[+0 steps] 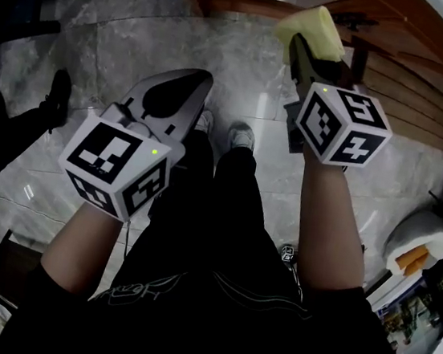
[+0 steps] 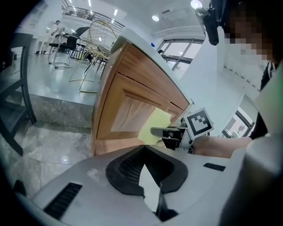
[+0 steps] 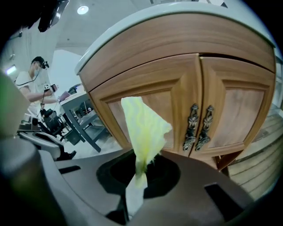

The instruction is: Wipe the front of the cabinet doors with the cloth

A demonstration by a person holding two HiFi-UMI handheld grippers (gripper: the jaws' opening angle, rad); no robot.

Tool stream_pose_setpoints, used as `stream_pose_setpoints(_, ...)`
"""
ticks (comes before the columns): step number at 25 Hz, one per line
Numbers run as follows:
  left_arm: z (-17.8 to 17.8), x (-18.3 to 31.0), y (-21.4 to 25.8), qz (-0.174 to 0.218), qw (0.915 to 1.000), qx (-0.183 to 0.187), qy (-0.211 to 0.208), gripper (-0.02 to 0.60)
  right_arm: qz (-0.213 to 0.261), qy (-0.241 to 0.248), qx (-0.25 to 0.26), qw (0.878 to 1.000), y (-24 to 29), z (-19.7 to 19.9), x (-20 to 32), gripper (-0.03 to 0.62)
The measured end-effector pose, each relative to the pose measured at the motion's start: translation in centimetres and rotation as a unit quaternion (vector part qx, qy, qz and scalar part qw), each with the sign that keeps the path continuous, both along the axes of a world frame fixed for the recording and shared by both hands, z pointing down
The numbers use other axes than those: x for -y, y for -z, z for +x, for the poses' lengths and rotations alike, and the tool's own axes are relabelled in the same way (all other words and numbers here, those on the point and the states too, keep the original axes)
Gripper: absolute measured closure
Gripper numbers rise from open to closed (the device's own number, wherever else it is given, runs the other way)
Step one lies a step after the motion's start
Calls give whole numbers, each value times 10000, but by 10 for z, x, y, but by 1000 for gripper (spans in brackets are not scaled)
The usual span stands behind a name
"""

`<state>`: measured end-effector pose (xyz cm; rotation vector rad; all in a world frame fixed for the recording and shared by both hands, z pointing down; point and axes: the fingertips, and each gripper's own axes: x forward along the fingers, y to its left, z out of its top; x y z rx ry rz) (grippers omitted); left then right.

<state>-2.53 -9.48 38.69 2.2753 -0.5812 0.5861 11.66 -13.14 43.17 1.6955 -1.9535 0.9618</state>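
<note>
Left tool (image 2: 143,149): jaws closed together, nothing between them, held above the grey marble floor (image 1: 125,46). Right tool (image 3: 139,170): clenched on the yellow cloth (image 3: 145,126), which stands up from the jaws in front of the left wooden cabinet door (image 3: 166,103). Contact with the door cannot be confirmed. Two ornate metal handles (image 3: 198,126) sit where the doors meet.

The cloth (image 3: 143,128) was pale yellow and crumpled — pinched at its lower end in the right claw (image 3: 136,170) and standing upright before the left-hand door (image 3: 179,103). The two panelled wooden cabinet doors (image 3: 239,110) were shut, their ornate dark handles (image 3: 197,127) side by side — whether cloth touched wood was unclear.
</note>
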Motion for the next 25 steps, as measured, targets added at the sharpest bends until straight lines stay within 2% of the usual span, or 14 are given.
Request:
stream_pose_setpoints(8, -56, 11, -16, -285, 9980, 58, 557, 575, -102, 626, 5, 9980, -15, -68, 28, 553)
stream_pose_setpoints(15, -88, 16, -25, -396, 9950, 71, 912, 575, -132, 1080, 29, 9941, -29, -111, 44, 553)
stream_pose_setpoints(20, -109, 12, -36, -549, 9930, 128, 1041, 575, -32, 1359, -82, 9907, -37, -132, 58, 553)
stream_pose_setpoints(25, -127, 12, -47, -558, 9909, 258, 1198, 575, 112, 1431, -259, 9893, -41, -139, 70, 553)
